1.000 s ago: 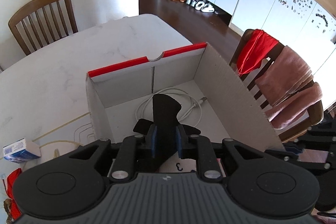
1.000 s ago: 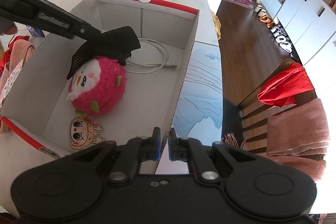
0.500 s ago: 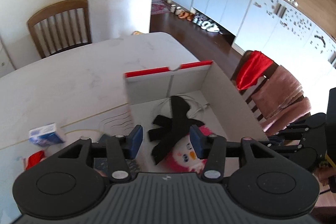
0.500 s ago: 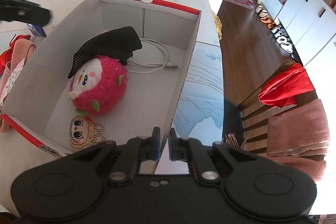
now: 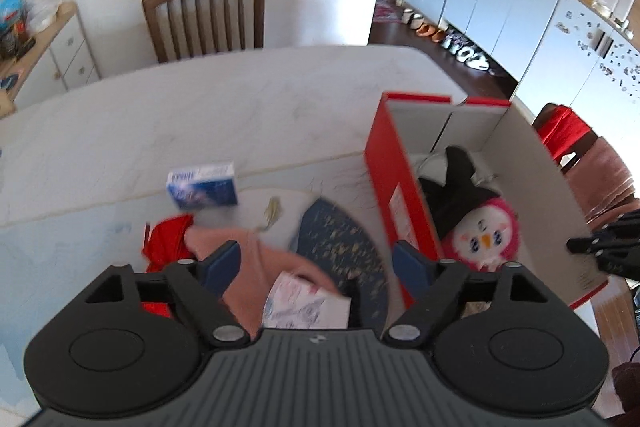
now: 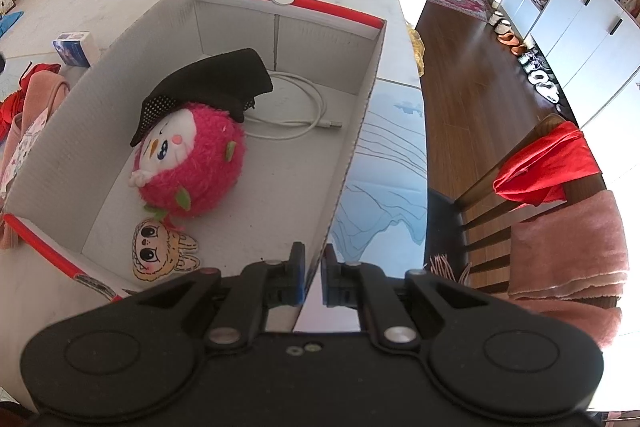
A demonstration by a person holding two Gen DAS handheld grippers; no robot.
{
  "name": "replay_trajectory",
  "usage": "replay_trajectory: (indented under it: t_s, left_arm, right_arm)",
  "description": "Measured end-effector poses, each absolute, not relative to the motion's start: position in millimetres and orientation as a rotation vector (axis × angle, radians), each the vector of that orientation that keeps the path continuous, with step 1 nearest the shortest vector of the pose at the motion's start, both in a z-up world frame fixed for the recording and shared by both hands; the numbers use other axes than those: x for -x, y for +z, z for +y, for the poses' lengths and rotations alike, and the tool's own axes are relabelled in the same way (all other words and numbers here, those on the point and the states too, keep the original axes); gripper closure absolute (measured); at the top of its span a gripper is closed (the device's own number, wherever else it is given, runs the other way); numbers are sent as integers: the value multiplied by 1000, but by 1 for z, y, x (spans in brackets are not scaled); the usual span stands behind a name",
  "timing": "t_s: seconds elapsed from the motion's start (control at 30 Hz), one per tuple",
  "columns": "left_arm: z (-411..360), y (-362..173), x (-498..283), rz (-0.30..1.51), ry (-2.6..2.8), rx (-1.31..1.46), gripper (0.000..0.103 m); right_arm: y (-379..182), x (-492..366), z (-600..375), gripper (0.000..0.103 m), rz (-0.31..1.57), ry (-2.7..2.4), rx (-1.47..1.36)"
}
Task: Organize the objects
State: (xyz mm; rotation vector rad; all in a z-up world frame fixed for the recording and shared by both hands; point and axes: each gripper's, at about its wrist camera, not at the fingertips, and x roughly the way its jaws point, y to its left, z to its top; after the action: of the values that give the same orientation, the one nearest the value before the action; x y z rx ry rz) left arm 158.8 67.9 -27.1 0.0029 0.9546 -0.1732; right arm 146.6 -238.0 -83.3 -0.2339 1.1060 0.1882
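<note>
A red-rimmed cardboard box stands on the table. In it lie a pink plush toy, a black mesh cloth draped on the toy, a white cable and a cartoon sticker figure. My right gripper is shut on the box's near right wall. My left gripper is open and empty, left of the box, above a pink cloth, a patterned packet and a red item.
A blue-white small box lies on the white table. A dark blue patterned mat lies beside the cardboard box. Wooden chairs stand at the far side and at the right, draped with red and pink cloths.
My left gripper let go of the black cloth, which now lies on the plush toy, opened wide and swung left out of the box to over the cloth pile. The right gripper has not moved.
</note>
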Motion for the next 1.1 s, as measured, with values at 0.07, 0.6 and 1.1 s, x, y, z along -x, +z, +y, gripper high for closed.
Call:
replay_trajectory:
  t_s: [0.07,0.6,1.1]
  left_arm:
    - [72,-37,-156,977,-171,15,17]
    - [77,-118,-139,1116,-170,50,0]
    - [86,-136,-132,1133,-149,103,17]
  right_arm:
    - [-83,-147,-238,96,1107,188,234]
    - [-84,-146,-238,96,1106,188,236]
    - [-84,-146,-239,96,1106,188,238]
